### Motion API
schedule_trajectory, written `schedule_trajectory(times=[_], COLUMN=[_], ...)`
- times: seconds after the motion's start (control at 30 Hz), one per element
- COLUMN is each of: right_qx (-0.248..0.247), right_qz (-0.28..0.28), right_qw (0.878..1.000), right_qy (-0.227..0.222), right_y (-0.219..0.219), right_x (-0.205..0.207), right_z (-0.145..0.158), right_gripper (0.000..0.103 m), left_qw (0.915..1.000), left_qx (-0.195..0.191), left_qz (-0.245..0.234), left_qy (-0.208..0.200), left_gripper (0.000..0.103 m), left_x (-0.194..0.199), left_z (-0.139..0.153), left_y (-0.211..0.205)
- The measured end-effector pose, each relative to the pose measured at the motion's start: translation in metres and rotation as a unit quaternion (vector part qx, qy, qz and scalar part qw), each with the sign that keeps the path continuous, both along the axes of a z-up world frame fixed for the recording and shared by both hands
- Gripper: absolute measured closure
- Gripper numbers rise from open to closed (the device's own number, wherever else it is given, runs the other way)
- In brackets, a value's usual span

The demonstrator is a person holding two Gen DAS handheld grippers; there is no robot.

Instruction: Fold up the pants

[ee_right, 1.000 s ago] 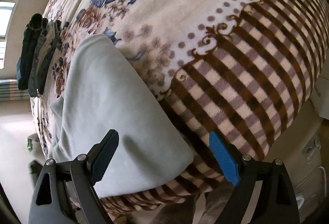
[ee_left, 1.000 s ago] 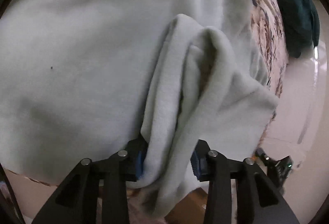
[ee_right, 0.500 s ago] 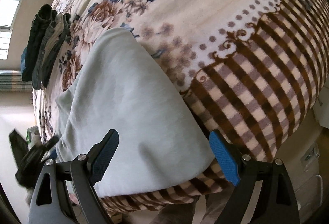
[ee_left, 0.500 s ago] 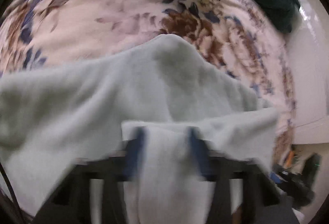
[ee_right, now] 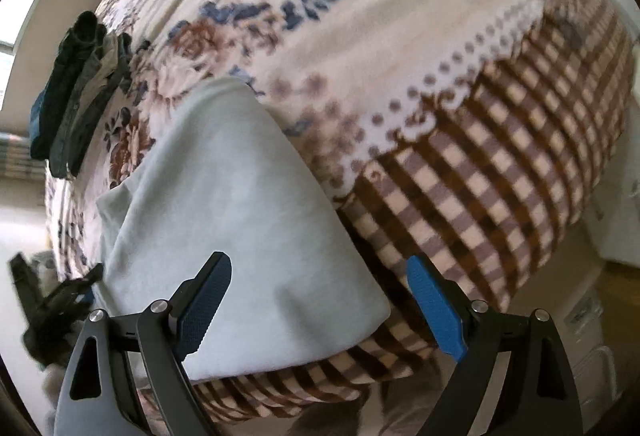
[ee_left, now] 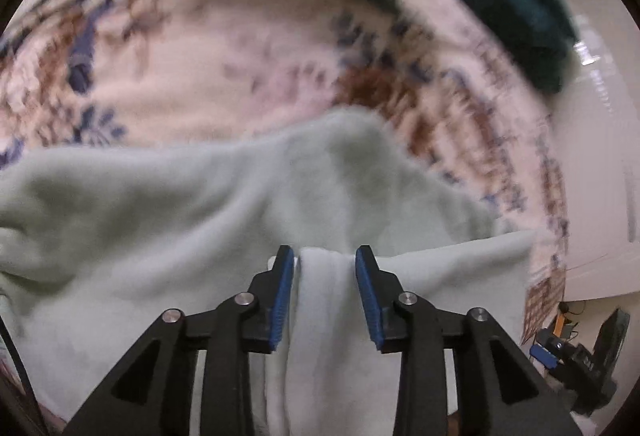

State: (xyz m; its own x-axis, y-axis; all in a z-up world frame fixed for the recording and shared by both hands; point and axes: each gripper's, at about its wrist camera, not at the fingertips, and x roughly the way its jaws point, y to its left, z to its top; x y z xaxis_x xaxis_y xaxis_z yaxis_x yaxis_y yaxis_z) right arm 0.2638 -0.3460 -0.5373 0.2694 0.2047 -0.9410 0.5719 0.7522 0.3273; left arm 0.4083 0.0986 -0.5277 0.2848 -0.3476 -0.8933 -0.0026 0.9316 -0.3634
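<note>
The pale mint fleece pants (ee_left: 168,204) lie on a floral blanket (ee_left: 224,68). My left gripper (ee_left: 325,256) is shut on a bunched fold of the pants, which hangs down between the blue pads. In the right wrist view the pants (ee_right: 240,220) lie flat near the bed's near edge. My right gripper (ee_right: 318,276) is open and empty above their near end. The left gripper (ee_right: 52,300) shows dark at the far left of that view.
The blanket (ee_right: 400,48) turns to a brown check (ee_right: 500,156) on the right. A stack of dark folded clothes (ee_right: 76,92) lies at the far left edge. A teal garment (ee_left: 516,4) lies at the bed's far corner. Floor and gear (ee_left: 576,352) are at lower right.
My left gripper has lifted and carried the held fold across, so the blanket now fills the top of its view. The right gripper stays open and has shifted a little.
</note>
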Motion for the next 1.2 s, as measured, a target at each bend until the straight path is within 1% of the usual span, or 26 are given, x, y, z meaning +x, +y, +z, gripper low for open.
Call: schedule_trajectory(times=[0.03,0.1,0.17,0.2,0.23,0.3,0.33,0.37,0.43,0.47,0.5,0.53,0.57,0.6,0.67,0.7,0.73,0.77,0.8,0.83,0.87,0.93,0.97,1.03,1.13,1.2], right_qx=[-0.014,-0.047,-0.076,-0.089,-0.104,-0.106,-0.1,-0.095,-0.077,-0.072,-0.065,-0.054,-0.036,-0.008,0.019,0.024,0.021,0.017,0.013,0.01,0.008,0.004,0.003,0.0,-0.004,-0.002], right_qz=[0.01,0.051,0.096,0.12,0.146,0.184,0.201,0.209,0.223,0.228,0.235,0.238,0.24,0.239,0.238,0.24,0.243,0.249,0.253,0.255,0.256,0.256,0.256,0.257,0.258,0.255], right_qw=[1.0,0.998,0.992,0.989,0.984,0.977,0.974,0.973,0.971,0.97,0.969,0.969,0.97,0.971,0.97,0.97,0.969,0.967,0.966,0.966,0.965,0.965,0.965,0.964,0.963,0.964], right_qy=[-0.002,-0.007,0.005,0.013,0.021,0.028,0.031,0.034,0.037,0.037,0.036,0.033,0.031,0.03,0.031,0.036,0.041,0.044,0.048,0.05,0.053,0.058,0.062,0.068,0.075,0.079], right_y=[0.006,0.03,0.057,0.071,0.089,0.116,0.131,0.142,0.162,0.171,0.184,0.191,0.197,0.206,0.216,0.223,0.229,0.235,0.239,0.24,0.243,0.246,0.247,0.249,0.249,0.25], right_x=[0.002,0.014,0.028,0.036,0.046,0.06,0.067,0.072,0.084,0.087,0.091,0.093,0.095,0.097,0.1,0.101,0.101,0.1,0.101,0.101,0.1,0.1,0.099,0.1,0.103,0.105], right_z=[0.009,0.023,0.026,0.024,0.022,0.016,0.013,0.011,0.007,0.006,0.006,0.005,0.004,0.001,-0.003,-0.006,-0.008,-0.011,-0.013,-0.015,-0.016,-0.019,-0.02,-0.022,-0.022,-0.023], right_gripper=[0.011,0.011,0.011,0.011,0.011,0.011,0.011,0.011,0.011,0.011,0.011,0.011,0.011,0.011,0.011,0.011,0.011,0.011,0.011,0.011,0.011,0.011,0.011,0.011,0.011,0.011], left_qw=[0.9999,0.9992,0.9975,0.9958,0.9931,0.9869,0.9803,0.9719,0.9501,0.9386,0.9299,0.9083,0.8921,0.8787,0.8632,0.8555,0.8519,0.8523,0.8551,0.8614,0.865,0.869,0.874,0.8802,0.8807,0.8829], left_qx=[-0.004,-0.005,0.019,0.042,0.065,0.074,0.084,0.082,0.065,0.034,0.007,-0.044,-0.079,-0.12,-0.171,-0.196,-0.204,-0.208,-0.207,-0.198,-0.196,-0.2,-0.193,-0.182,-0.177,-0.173], left_qz=[0.003,0.028,0.061,0.077,0.095,0.142,0.178,0.22,0.305,0.342,0.364,0.409,0.437,0.455,0.469,0.475,0.479,0.478,0.474,0.467,0.461,0.452,0.446,0.438,0.439,0.436], left_qy=[-0.01,-0.027,-0.029,-0.027,-0.023,-0.02,-0.016,-0.01,0.014,0.034,0.051,0.077,0.082,0.079,0.075,0.062,0.054,0.046,0.038,0.029,0.025,0.013,0.008,0.009,0.014,0.011], left_gripper=[0.035,0.001,0.001,0.001,0.001,0.001,0.001,0.001,0.001,0.001,0.001,0.001,0.001,0.002,0.002,0.002,0.002,0.002,0.002,0.002,0.002,0.002,0.002,0.002,0.002,0.002], left_x=[-0.005,-0.019,-0.031,-0.039,-0.047,-0.066,-0.077,-0.091,-0.116,-0.127,-0.135,-0.15,-0.16,-0.166,-0.167,-0.163,-0.159,-0.153,-0.147,-0.138,-0.134,-0.126,-0.123,-0.123,-0.124,-0.119], left_z=[0.005,0.013,0.019,0.022,0.024,0.03,0.032,0.033,0.025,0.013,0.002,-0.019,-0.033,-0.051,-0.076,-0.086,-0.09,-0.091,-0.091,-0.089,-0.086,-0.078,-0.073,-0.079,-0.103,-0.103], left_y=[0.001,0.015,0.03,0.041,0.051,0.079,0.097,0.118,0.162,0.182,0.194,0.211,0.219,0.225,0.228,0.228,0.227,0.225,0.222,0.219,0.218,0.214,0.212,0.215,0.219,0.22])
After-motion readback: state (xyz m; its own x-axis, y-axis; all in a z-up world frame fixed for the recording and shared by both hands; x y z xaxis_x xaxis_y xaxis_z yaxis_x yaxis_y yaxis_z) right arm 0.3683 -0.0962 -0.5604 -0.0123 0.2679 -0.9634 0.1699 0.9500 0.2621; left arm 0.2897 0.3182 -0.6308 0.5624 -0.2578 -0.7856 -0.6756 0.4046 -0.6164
